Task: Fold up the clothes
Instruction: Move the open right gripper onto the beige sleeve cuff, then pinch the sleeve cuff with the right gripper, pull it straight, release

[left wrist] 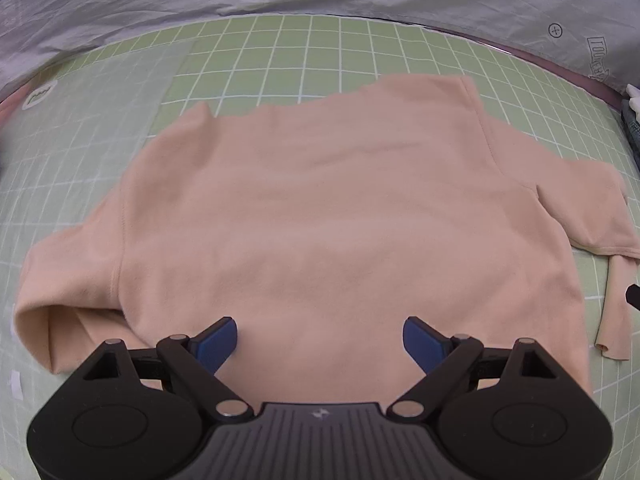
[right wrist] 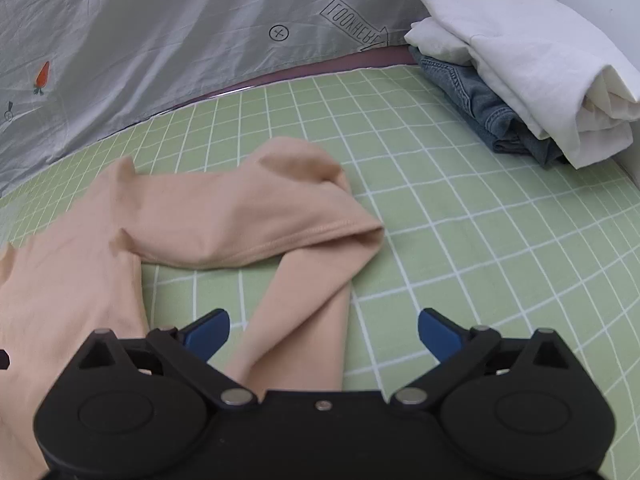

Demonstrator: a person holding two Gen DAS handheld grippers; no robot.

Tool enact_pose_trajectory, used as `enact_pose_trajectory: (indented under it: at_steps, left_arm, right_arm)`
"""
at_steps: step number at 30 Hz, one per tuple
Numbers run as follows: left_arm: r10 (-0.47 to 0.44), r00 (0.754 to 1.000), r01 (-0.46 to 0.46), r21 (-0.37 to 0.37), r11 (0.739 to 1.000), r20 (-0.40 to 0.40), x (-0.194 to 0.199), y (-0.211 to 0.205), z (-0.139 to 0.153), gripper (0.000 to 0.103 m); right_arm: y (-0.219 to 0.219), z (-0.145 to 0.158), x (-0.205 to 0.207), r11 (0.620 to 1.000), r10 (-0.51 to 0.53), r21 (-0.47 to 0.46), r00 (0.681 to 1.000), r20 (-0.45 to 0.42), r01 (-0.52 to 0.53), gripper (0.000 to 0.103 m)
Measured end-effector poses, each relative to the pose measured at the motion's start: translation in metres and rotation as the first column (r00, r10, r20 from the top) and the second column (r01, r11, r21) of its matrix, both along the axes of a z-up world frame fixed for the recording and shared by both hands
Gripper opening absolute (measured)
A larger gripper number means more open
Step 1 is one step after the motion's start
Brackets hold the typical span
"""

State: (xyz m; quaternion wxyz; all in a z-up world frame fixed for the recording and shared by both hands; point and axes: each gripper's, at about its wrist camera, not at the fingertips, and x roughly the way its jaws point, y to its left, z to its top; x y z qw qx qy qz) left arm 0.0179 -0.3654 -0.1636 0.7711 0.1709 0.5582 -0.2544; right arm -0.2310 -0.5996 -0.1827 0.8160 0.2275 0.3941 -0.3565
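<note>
A peach long-sleeved top (left wrist: 320, 216) lies spread flat on a green grid mat (left wrist: 280, 56). My left gripper (left wrist: 320, 340) hovers open over the near edge of its body, nothing between the blue pads. In the right wrist view the top's right sleeve (right wrist: 256, 216) is bent back on itself, its cuff end (right wrist: 296, 320) running toward me. My right gripper (right wrist: 323, 332) stands open around that cuff end, not closed on it. The tip of the right gripper (left wrist: 633, 294) peeks in at the left view's right edge.
A grey printed sheet (right wrist: 160, 40) borders the mat's far side. At the back right a folded white garment (right wrist: 520, 60) lies on folded blue jeans (right wrist: 472, 96). Bare green mat (right wrist: 480, 240) extends right of the sleeve.
</note>
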Motion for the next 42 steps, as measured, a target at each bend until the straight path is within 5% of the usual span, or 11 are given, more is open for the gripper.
enact_pose_trajectory:
  at_steps: [7,14,19,24,29,32,35,37,42]
  left_arm:
    - [0.012,0.999,-0.011,0.011,1.000,-0.036,0.004,-0.026,-0.014,0.090]
    - [0.009,1.000,-0.008,0.052,0.999,-0.029,-0.004,-0.034,-0.030,0.099]
    - [-0.002,1.000,0.003,0.057,0.998,-0.023,-0.007,-0.038,-0.033,0.103]
    - [-0.002,1.000,0.002,0.034,0.999,0.001,-0.012,-0.033,-0.033,0.103]
    - [0.005,1.000,-0.005,0.015,1.000,0.030,-0.018,-0.029,-0.034,0.103]
    - [0.003,1.000,-0.004,0.017,1.000,0.026,-0.017,-0.028,-0.034,0.103]
    - [0.001,1.000,-0.001,0.013,1.000,0.031,-0.017,-0.026,-0.033,0.103]
    - [0.002,0.999,-0.002,0.011,1.000,0.035,-0.017,-0.027,-0.034,0.103]
    - [0.001,1.000,-0.001,0.014,1.000,0.030,-0.017,-0.027,-0.033,0.103]
  right_arm:
    - [-0.027,-0.016,0.031,1.000,-0.020,-0.009,0.999,-0.037,0.019,0.059]
    - [-0.025,-0.021,0.033,1.000,0.014,-0.007,1.000,-0.019,-0.015,0.046]
    - [-0.025,-0.019,0.029,0.999,0.040,-0.024,0.999,-0.005,-0.041,0.014]
    - [-0.030,-0.009,0.018,0.988,0.014,-0.152,0.998,-0.060,-0.023,0.012]
    - [-0.034,0.002,0.009,0.890,0.025,-0.439,0.975,-0.219,-0.122,0.013]
    - [-0.044,-0.006,0.007,0.904,0.050,-0.391,0.951,-0.304,-0.173,0.019]
    - [-0.044,-0.010,-0.009,0.942,0.026,-0.318,0.967,-0.255,-0.109,0.025]
    - [-0.038,-0.011,-0.018,0.953,0.003,-0.295,0.973,-0.231,-0.073,0.045]
    - [-0.032,-0.012,-0.033,0.971,-0.020,-0.237,0.988,-0.156,-0.017,0.045]
